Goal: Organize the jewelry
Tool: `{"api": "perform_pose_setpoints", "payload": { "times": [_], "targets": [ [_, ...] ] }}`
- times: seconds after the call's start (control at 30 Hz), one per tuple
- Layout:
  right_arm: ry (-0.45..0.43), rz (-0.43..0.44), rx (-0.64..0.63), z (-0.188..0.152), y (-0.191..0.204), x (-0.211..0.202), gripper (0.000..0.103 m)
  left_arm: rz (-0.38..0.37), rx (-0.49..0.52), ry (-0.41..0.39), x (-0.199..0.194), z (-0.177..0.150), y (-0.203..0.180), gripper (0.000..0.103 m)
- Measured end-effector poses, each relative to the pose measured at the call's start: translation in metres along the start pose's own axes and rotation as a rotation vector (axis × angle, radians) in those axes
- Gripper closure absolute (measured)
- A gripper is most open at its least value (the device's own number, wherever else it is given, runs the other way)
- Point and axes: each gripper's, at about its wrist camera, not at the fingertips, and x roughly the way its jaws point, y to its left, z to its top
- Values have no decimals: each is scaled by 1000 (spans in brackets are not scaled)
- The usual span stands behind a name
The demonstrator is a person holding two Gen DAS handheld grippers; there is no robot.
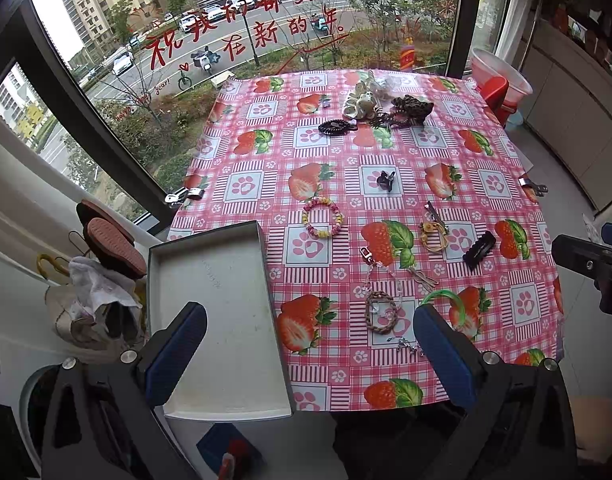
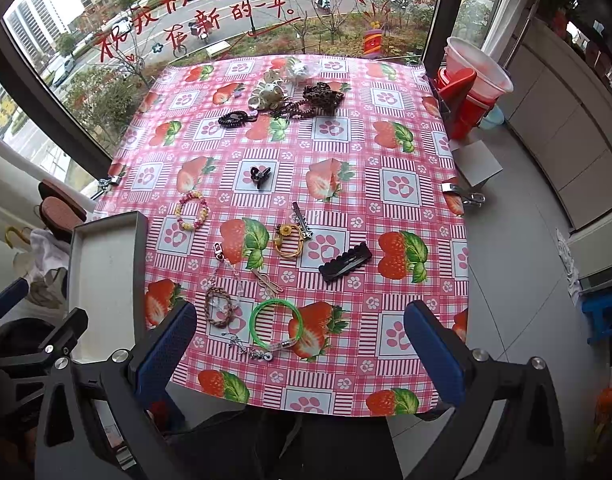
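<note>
An empty grey box tray (image 1: pixel 210 280) sits at the table's left front; it shows in the right wrist view (image 2: pixel 102 256) too. Jewelry lies scattered on the strawberry tablecloth: a green bangle (image 2: pixel 276 322), a brown braided bracelet (image 2: pixel 219 306), a beaded bracelet (image 1: pixel 321 217), a yellow bracelet (image 2: pixel 288 245), a black hair clip (image 2: pixel 344 261), a small black claw clip (image 2: pixel 259 175), scrunchies at the far side (image 2: pixel 294 98). My left gripper (image 1: pixel 309 356) is open, above the front edge, its left finger over the tray. My right gripper (image 2: pixel 300 354) is open above the front edge near the bangle.
Metal clamps (image 2: pixel 463 194) hold the cloth at the table's sides. Red and white buckets (image 2: pixel 471 80) stand at the right far corner. A blue stool (image 2: pixel 605 316) stands on the floor at right. A large window is behind the table.
</note>
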Motion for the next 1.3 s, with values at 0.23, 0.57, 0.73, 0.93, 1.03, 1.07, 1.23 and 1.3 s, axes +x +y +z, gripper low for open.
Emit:
{"api": "perform_pose_setpoints", "payload": {
  "times": [0.23,0.57,0.73,0.93,1.03,1.07,1.23,1.3],
  "targets": [
    [0,-5,-1,-1,-2,0,0,0,0,0,0,1,0,0],
    [1,-12,-3,-1,-5,0,0,-1,1,-1,0,0,0,0],
    [2,-14,-4,-1,-6,0,0,-2,2,-1,0,-1,-1,0],
    [8,-14,4,-3,-7,1,0,-10,6,6,4,-2,-3,0],
    [17,-22,24,-6,-13,5,0,-17,0,29,13,-2,1,0],
    [21,-17,37,-6,-17,7,0,-20,1,37,17,-3,3,0],
    [50,15,134,-19,-35,25,0,-58,21,91,49,-5,8,0],
    [68,31,180,-25,-43,36,0,-65,32,104,63,-4,6,0]
  ]
}}
